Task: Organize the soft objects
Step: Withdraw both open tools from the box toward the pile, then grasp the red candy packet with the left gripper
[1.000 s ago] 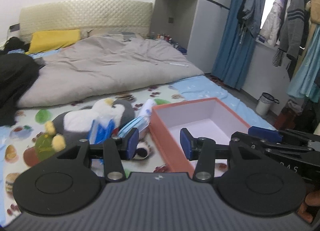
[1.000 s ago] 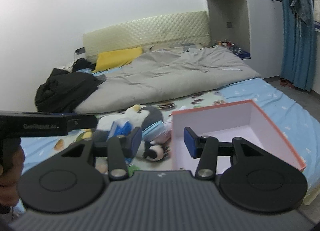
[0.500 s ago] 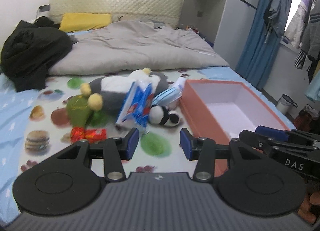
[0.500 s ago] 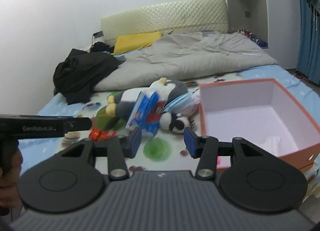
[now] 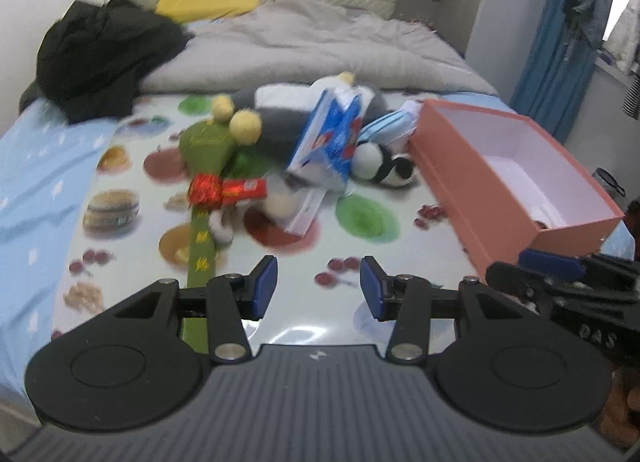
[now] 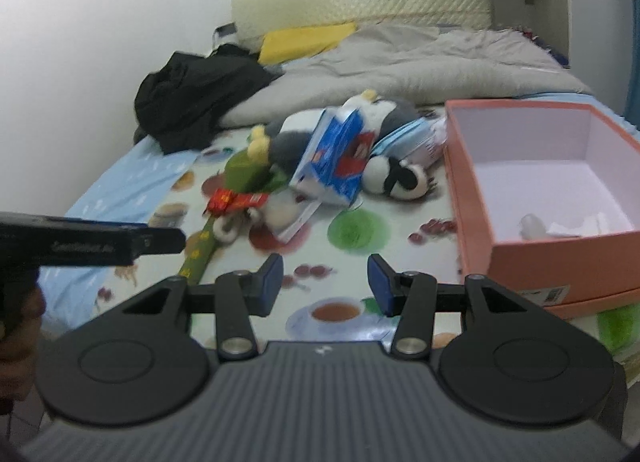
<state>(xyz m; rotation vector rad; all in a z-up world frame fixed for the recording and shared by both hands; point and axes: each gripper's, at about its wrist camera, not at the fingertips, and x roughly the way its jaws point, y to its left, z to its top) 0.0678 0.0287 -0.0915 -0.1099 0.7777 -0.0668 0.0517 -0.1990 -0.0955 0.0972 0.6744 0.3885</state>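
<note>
A heap of soft things lies on the fruit-print sheet (image 5: 360,218): a grey penguin plush (image 5: 276,118), a blue tissue pack (image 5: 328,142), a small panda plush (image 5: 380,162), a blue face mask (image 5: 390,128), a green plush with yellow pompoms (image 5: 208,142) and a red wrapper (image 5: 224,190). An orange box (image 5: 480,198) stands open to their right. My left gripper (image 5: 318,288) hovers open short of the heap. My right gripper (image 6: 325,280) is open too, between the panda plush (image 6: 396,174) and the orange box (image 6: 540,258). Neither holds anything.
A grey duvet (image 5: 320,42), a black clothes pile (image 5: 100,54) and a yellow pillow (image 5: 208,2) lie behind the heap. White crumpled paper (image 6: 572,226) sits in the box. A blue curtain (image 5: 560,34) hangs at the right. The bed's near edge is just below my grippers.
Both grippers have come down and tilted toward the bed, so the heap and box look nearer and more from above. Their jaws have kept the same gap.
</note>
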